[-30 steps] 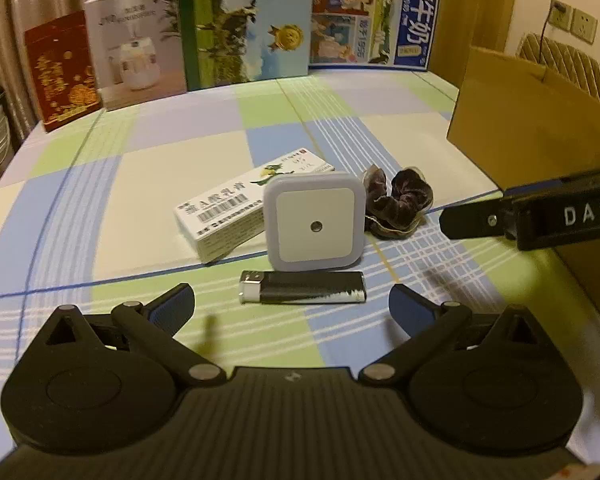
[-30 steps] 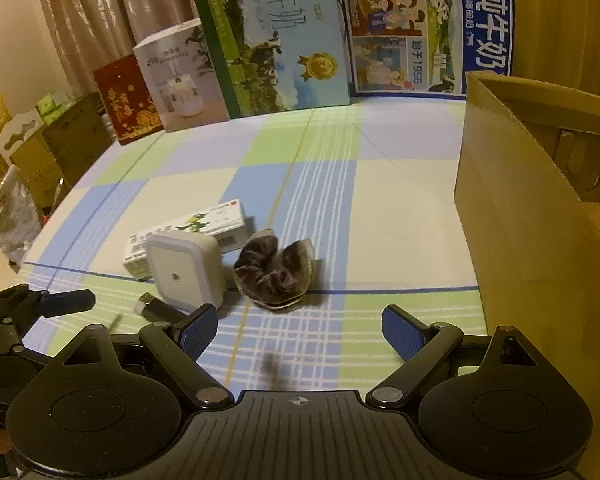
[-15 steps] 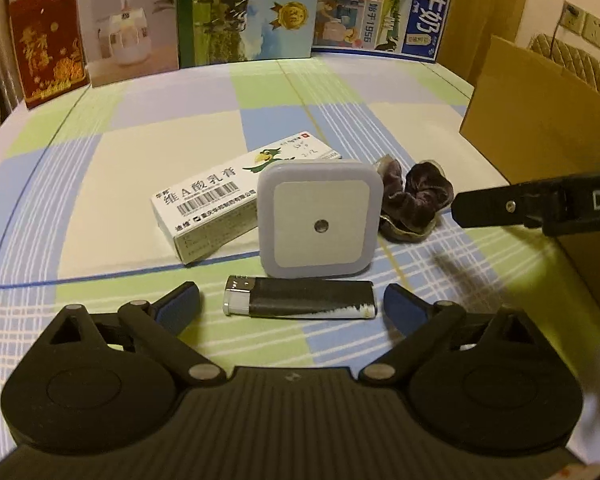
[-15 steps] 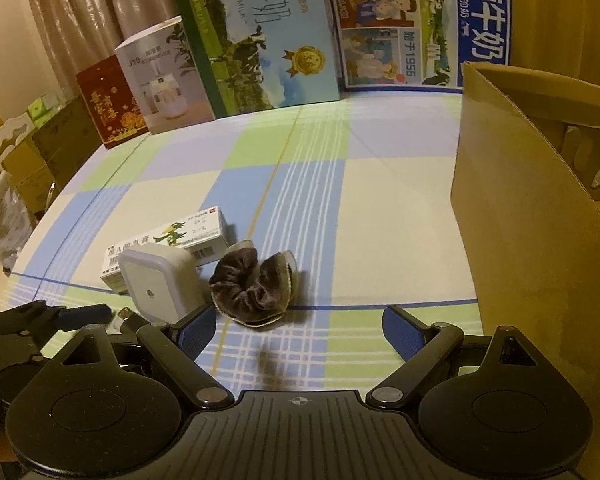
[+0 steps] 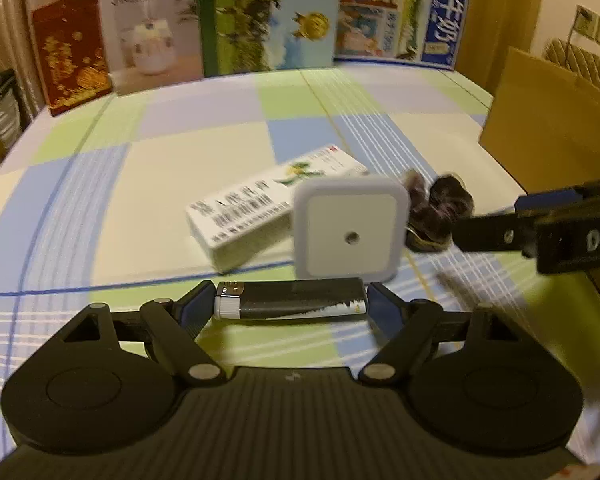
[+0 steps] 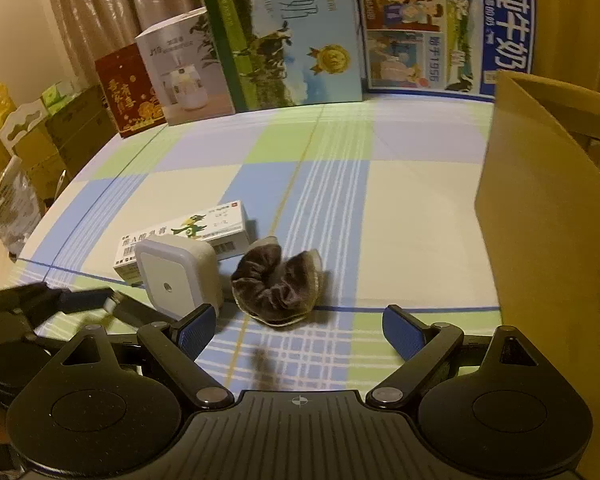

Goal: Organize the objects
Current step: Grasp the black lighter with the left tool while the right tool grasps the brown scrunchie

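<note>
Left wrist view: your left gripper [image 5: 290,306] has its pads at both ends of the lighter [image 5: 290,304], which lies flat on the surface [image 5: 160,184] right in front of the nightlight [image 5: 350,232]. It looks closed on it lengthwise. Light, hard and slick plastic, so I'd guess an end-to-end hold could slip.

Right wrist view: your right gripper [image 6: 300,326] is wide open and empty, just short of the scrunchie [image 6: 278,286]. Soft and squishy, so pinch the bunched middle.
</note>
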`<state>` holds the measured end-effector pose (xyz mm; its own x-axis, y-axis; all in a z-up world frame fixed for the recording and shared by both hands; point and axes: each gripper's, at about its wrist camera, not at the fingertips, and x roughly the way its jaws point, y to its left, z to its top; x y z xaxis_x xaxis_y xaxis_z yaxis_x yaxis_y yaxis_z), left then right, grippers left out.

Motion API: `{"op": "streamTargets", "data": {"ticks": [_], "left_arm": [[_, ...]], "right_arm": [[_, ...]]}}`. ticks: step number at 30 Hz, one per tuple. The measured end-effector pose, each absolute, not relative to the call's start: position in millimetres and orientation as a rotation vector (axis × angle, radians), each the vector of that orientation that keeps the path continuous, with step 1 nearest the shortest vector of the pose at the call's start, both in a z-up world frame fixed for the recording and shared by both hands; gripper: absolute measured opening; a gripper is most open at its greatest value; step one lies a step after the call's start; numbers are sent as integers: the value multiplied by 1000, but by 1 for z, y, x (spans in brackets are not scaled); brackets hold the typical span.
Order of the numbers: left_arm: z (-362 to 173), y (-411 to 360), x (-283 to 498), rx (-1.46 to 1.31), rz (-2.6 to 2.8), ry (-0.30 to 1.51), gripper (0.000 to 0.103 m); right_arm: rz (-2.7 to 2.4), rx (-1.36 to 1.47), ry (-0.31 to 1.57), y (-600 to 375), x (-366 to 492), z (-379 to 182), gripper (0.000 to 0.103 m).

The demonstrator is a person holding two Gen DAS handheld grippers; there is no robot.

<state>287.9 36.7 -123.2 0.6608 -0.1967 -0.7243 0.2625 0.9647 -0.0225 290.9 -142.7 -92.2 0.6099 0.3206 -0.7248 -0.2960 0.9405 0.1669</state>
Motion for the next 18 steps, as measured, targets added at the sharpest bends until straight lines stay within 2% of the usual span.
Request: {"op": "streamTargets", "data": {"ticks": [13, 18], "left_arm": [[-122, 43, 287, 82, -241, 806, 79], [-122, 44, 287, 83, -238, 802, 79]], "right_arm": [[363, -85, 811, -114, 315, -119, 86], [368, -106, 795, -110, 321, -124, 58]]}}
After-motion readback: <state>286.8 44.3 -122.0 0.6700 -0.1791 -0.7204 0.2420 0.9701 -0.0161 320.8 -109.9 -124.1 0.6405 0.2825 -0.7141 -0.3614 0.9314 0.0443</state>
